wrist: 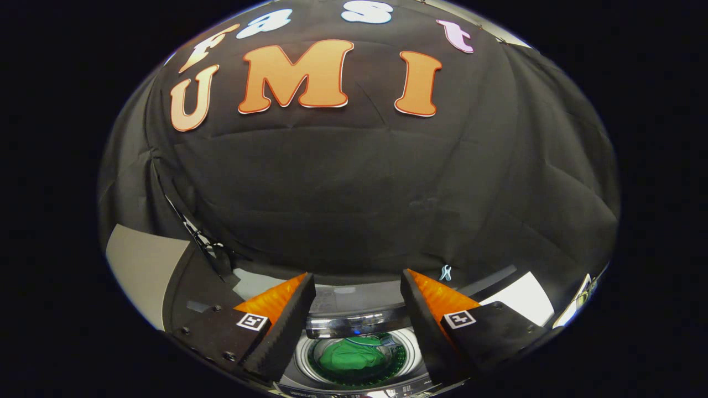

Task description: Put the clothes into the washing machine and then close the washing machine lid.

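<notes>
- Gripper (358, 279) raised above the washing machine (354, 381), aimed mostly at the booth wall; fingers spread wide, nothing between them.
- Green clothes (351, 355) already down in the drum (306, 354), below and between the fingers.
- Lid (354, 325) seems folded up at the rear of the opening, just beyond the drum, long axis crosswise to the fingers.
- Judgement: loading done; closing the lid remains, so reach forward and down.

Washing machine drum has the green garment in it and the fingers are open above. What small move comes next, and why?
Probably go for the lid. The green garment already lies inside the washing machine drum, seen below between the fingers, and the gripper is open and holds nothing. The drum is uncovered, so closing is what remains. The lid itself I cannot clearly pick out.
</notes>
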Tool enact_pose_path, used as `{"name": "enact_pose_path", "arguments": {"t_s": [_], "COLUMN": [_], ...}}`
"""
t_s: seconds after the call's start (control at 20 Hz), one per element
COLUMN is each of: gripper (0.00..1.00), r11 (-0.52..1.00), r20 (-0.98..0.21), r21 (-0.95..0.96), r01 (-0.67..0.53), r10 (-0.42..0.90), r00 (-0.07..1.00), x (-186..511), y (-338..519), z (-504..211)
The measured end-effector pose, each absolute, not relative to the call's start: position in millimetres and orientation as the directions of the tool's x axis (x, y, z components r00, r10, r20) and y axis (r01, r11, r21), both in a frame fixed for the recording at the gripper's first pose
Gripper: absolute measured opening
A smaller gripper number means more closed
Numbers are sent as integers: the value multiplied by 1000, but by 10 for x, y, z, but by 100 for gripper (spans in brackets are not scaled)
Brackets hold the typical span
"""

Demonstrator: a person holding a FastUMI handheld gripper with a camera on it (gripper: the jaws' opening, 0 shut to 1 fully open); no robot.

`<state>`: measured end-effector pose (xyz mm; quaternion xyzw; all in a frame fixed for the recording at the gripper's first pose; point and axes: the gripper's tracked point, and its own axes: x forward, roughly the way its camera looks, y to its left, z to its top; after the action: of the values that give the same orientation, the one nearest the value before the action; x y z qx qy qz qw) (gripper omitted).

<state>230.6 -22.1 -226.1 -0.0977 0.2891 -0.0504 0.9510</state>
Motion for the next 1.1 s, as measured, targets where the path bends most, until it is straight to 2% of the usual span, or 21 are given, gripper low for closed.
{"name": "enact_pose_path", "arguments": {"t_s": [0.4,0.5,0.7,1.1], "gripper": [100,99,99,99], "r11": [978,978,991,994], "r20": [-553,-615,-712,-693], "r21": [-204,-205,-130,-114], "r01": [38,47,-25,0], "r10": [-147,-166,-76,-79], "r00": [820,771,698,717], "x": [1984,1784,1416,1318], "y": [-263,-346,-156,-432], "z": [-2406,-2673,-3177,-3017]}}
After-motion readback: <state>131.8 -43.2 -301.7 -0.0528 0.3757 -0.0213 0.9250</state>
